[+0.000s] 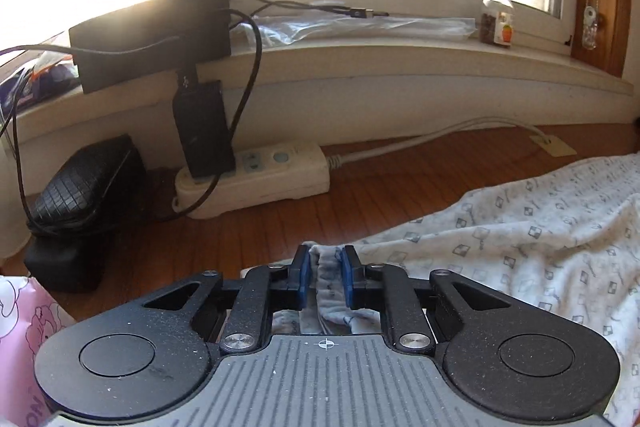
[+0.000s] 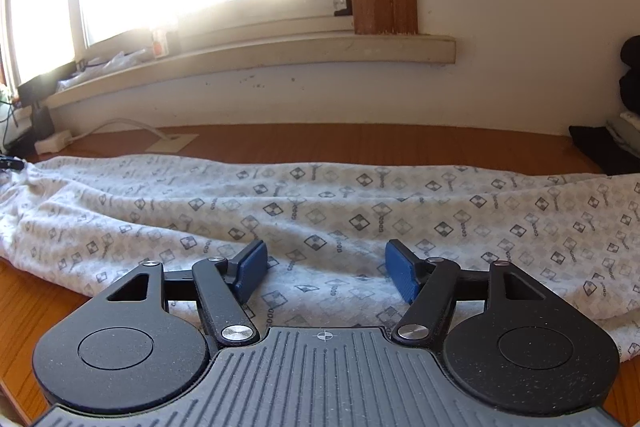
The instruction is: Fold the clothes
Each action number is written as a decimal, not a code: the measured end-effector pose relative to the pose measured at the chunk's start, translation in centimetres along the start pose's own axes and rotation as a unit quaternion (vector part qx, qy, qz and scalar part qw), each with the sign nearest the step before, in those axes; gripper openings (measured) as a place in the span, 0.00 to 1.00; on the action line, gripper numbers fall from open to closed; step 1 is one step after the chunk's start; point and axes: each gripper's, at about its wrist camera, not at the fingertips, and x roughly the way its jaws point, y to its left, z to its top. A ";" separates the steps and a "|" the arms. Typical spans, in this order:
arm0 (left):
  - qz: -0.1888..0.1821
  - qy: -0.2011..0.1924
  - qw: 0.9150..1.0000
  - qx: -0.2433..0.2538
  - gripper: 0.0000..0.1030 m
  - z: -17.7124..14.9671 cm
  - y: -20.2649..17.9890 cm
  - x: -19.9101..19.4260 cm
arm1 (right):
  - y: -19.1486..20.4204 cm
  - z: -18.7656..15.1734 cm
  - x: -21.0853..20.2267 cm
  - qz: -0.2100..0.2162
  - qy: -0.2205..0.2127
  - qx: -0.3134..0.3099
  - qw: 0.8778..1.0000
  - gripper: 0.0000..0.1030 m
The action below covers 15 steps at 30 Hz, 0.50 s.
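**Left claw pinching the garment's end, right claw open above it**

A white garment [image 2: 320, 211] printed with small grey diamond motifs is seen spread lengthwise across the wooden bench [image 2: 360, 143], below a windowsill. In the right wrist view it runs from the left edge to the right edge, wrinkled, with a ridge along its length.

The left claw [image 1: 326, 277] is closed on a bunched edge of the garment [image 1: 520, 239]; the cloth is squeezed between the two blue pads [image 1: 303, 275], which stand close together with only the fold between them. The rest of the cloth trails off to the right.

The right claw [image 2: 326, 267] is held wide open over the garment's near side, its blue pads [image 2: 400, 275] well apart and nothing gripped between them. Whether the pads touch the cloth cannot be told.

At the back of the bench, by the wall, a white power strip [image 1: 256, 179] is seen with a black adapter [image 1: 202, 127] plugged into it, and a black case [image 1: 84, 183] lies just beside it. A small jar [image 1: 497, 17] stands on the windowsill [image 1: 400, 55].
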 end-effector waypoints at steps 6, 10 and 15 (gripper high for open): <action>0.031 -0.041 0.999 -0.019 0.06 1.9 1.4 -3.3 | -0.1 0.0 0.0 -0.002 -0.001 -0.003 1.000 0.63; 0.047 -0.049 0.997 -0.025 0.06 2.6 2.0 -4.2 | 0.1 0.1 0.2 -0.001 0.006 -0.012 1.000 0.63; 0.058 0.002 0.998 -0.015 0.35 1.0 1.6 -1.5 | 0.2 0.1 0.1 -0.003 0.003 -0.012 1.000 0.63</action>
